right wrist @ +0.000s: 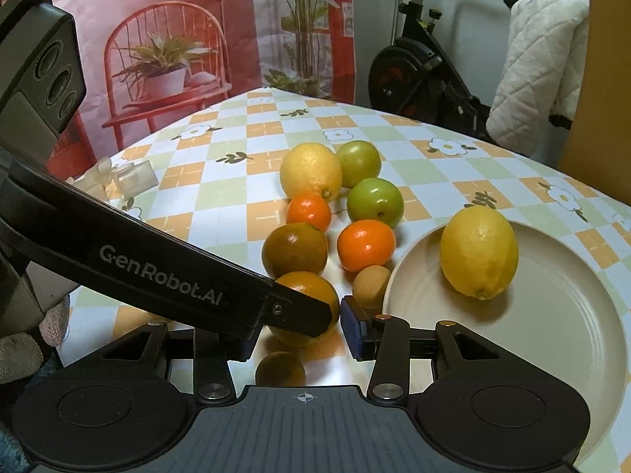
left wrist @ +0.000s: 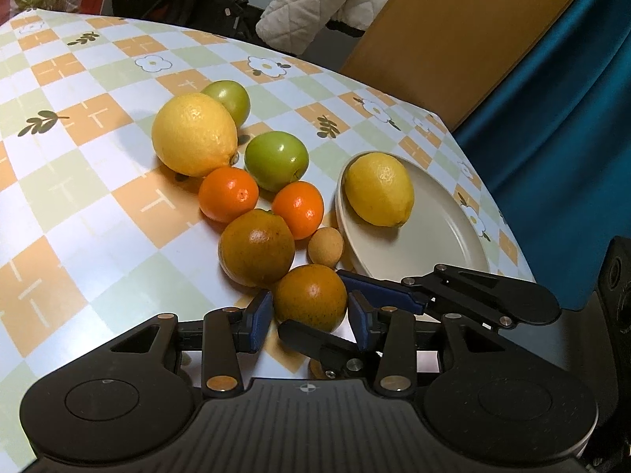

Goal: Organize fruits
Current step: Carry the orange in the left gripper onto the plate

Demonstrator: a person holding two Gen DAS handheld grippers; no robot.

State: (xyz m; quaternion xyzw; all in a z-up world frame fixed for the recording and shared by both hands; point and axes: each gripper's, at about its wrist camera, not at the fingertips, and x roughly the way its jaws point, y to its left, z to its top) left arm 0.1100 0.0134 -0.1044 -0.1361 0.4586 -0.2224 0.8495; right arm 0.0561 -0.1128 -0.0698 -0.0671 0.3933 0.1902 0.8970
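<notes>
Fruits lie on a checked tablecloth: a large lemon [left wrist: 194,134], two green apples [left wrist: 276,159], two small oranges [left wrist: 228,194], two brownish oranges [left wrist: 256,246] and a small tan fruit [left wrist: 325,246]. A second lemon [left wrist: 379,191] lies on a cream plate [left wrist: 426,236]. My left gripper [left wrist: 309,317] is open with its blue pads on either side of the near brownish orange [left wrist: 310,297]. My right gripper [right wrist: 299,331] is also open around the same orange [right wrist: 311,287]; the left gripper crosses over its left finger. The lemon on the plate [right wrist: 478,251] lies to its right.
Another small brown fruit [right wrist: 280,368] lies close under the right gripper. A clear plastic item [right wrist: 134,177] sits at the table's far left. The table edge runs behind the plate, with a wooden panel [left wrist: 453,31], blue cloth and an exercise bike [right wrist: 426,63] beyond.
</notes>
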